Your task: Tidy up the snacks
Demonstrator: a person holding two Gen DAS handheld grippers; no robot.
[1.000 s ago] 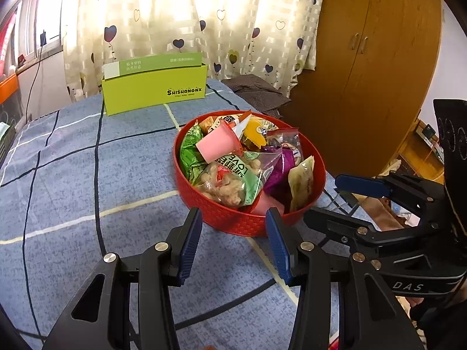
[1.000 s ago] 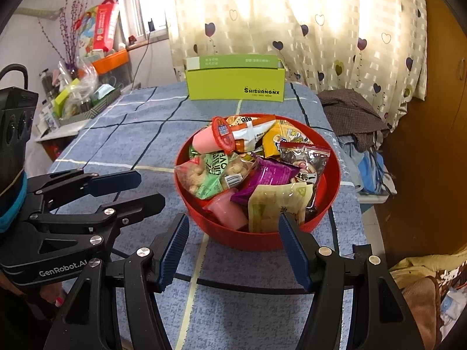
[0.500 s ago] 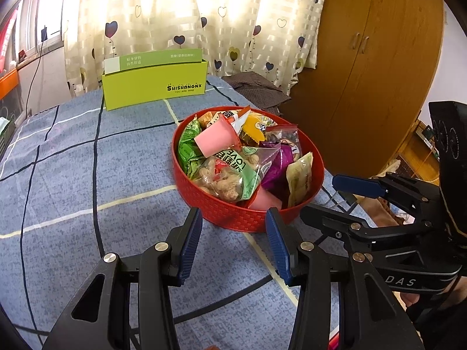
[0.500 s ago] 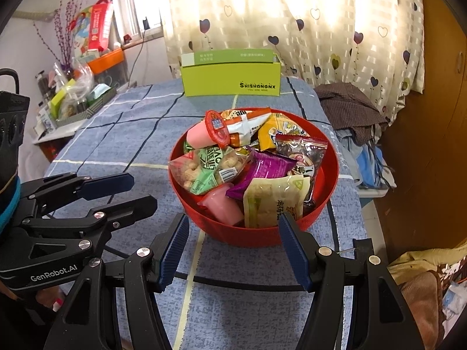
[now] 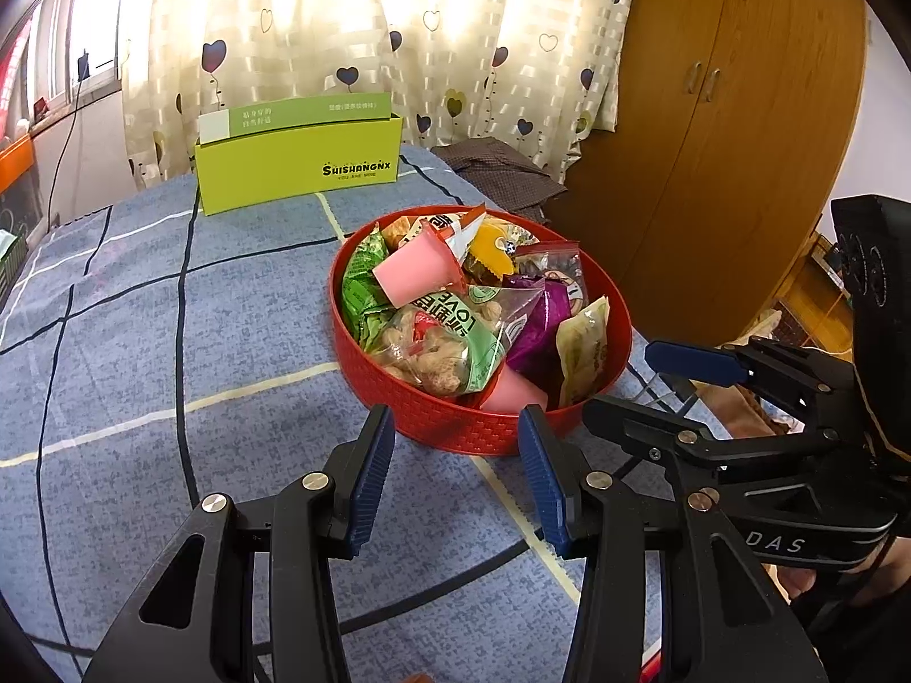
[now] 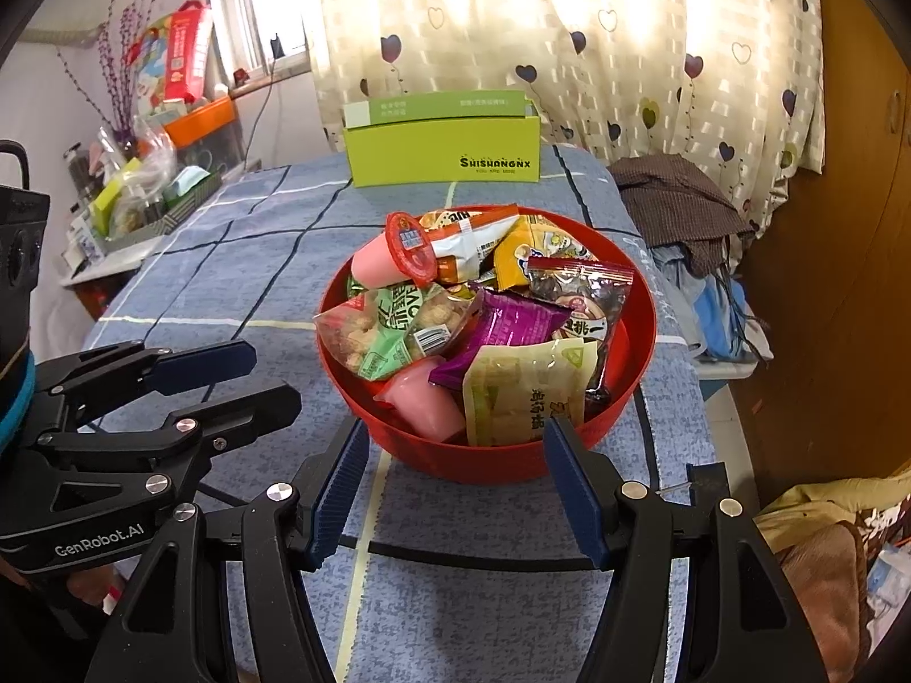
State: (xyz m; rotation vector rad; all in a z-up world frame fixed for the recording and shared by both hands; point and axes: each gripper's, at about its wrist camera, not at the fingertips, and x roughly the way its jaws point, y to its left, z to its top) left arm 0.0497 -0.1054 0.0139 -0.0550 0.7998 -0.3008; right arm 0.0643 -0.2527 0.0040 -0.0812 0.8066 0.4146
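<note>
Both my grippers hang side by side over the blue checked tablecloth (image 5: pixel 142 341), pitched down toward it and aimed at the red basket (image 5: pixel 455 427) of snacks. Left gripper (image 5: pixel 455 472): jaws parted, blue pads clear of everything, nothing between them; the basket's near rim sits just beyond the tips at 12 o'clock. Right gripper (image 6: pixel 455 472): jaws spread wider, released, empty, framing the basket's near wall without touching it. In the left view the right gripper lies at 3 o'clock, level with mine, a bit of the hand (image 5: pixel 797 586) showing under its body. In the right view the left gripper sits at 9 o'clock. The basket is heaped: a pink jelly cup (image 6: pixel 393 256) on top at the far left, a green peanut bag (image 6: pixel 387 330) below it, a purple packet (image 6: pixel 507 324) in the middle, a pale yellow pouch (image 6: pixel 524 393) leaning at the near rim. The green box (image 6: pixel 444 148) stands upright at 12 o'clock beyond the basket, well apart from it, by the curtain (image 6: pixel 569 28).
</note>
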